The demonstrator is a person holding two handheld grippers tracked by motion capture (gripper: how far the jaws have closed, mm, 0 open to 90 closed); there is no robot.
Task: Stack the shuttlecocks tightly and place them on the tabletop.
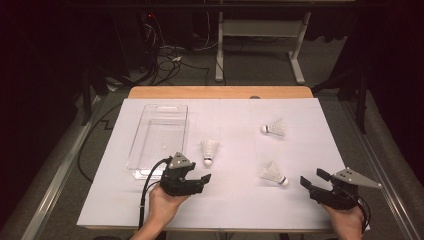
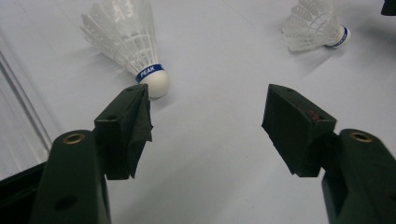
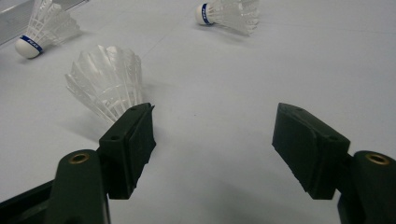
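Observation:
Three white feather shuttlecocks lie on the white table sheet. The left shuttlecock lies cork toward me, just beyond my left gripper, whose jaws stand open and empty. The near right shuttlecock lies a little left of my right gripper, also open with nothing between its jaws. The far shuttlecock rests farther back on the right. In the right gripper view the left shuttlecock appears at the top left.
A clear plastic tray sits at the left of the sheet, holding nothing, just behind my left hand. The wooden table edge runs along the back. Cables and a table frame lie on the floor beyond.

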